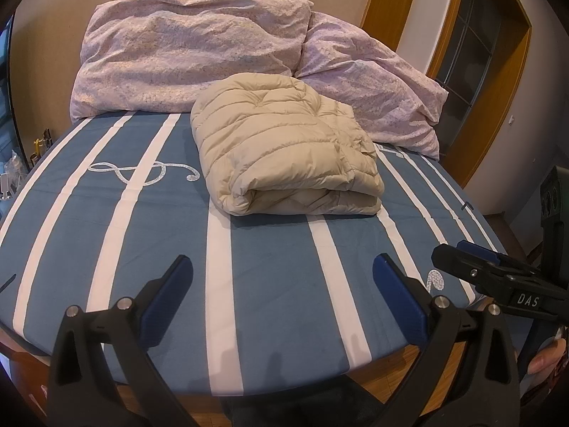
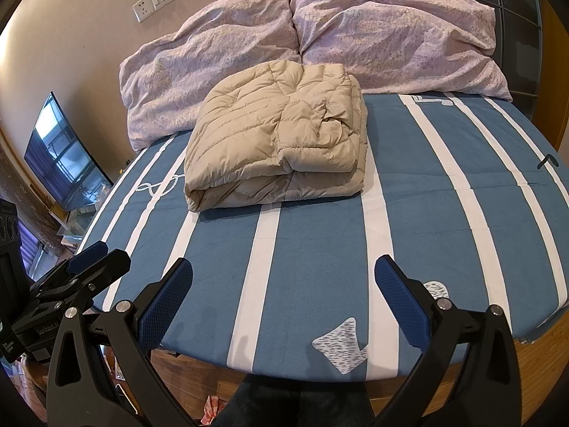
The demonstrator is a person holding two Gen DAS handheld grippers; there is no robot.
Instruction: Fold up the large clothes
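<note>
- Blue cotton sheet with white stripes covers the bed (image 1: 149,227); it runs from under both sets of jaws to well ahead of them. Flat, bare, good working surface.
- Lilac duvet (image 1: 192,53) bunched beyond the jacket, farthest from the jaws, touching or just behind the jacket's far edge. Keep it out of any further fold.
- Beige quilted jacket (image 1: 284,142) lies well ahead of both jaws, on the sheet, already folded to a thick rectangular bundle; rolled edge faces the jaws, a loose flap sits on top toward its right side (image 2: 320,117).
- Judgement: folding looks essentially done. What remains, if anything, is tidying: press the puffy top flat and tuck that loose flap so it does not spring open. Down fill is slippery and bouncy, so push slow and from above, not from the side.
- Left gripper (image 1: 282,281): jaws spread wide, nothing between them, hovering over the near sheet, clear of the jacket.
- Right gripper (image 2: 283,281): jaws likewise wide apart and empty, same stand-off; seen from the left view it sits just right of the left jaws.
- Approach the jacket from both ends together to keep the bundle square.
</note>
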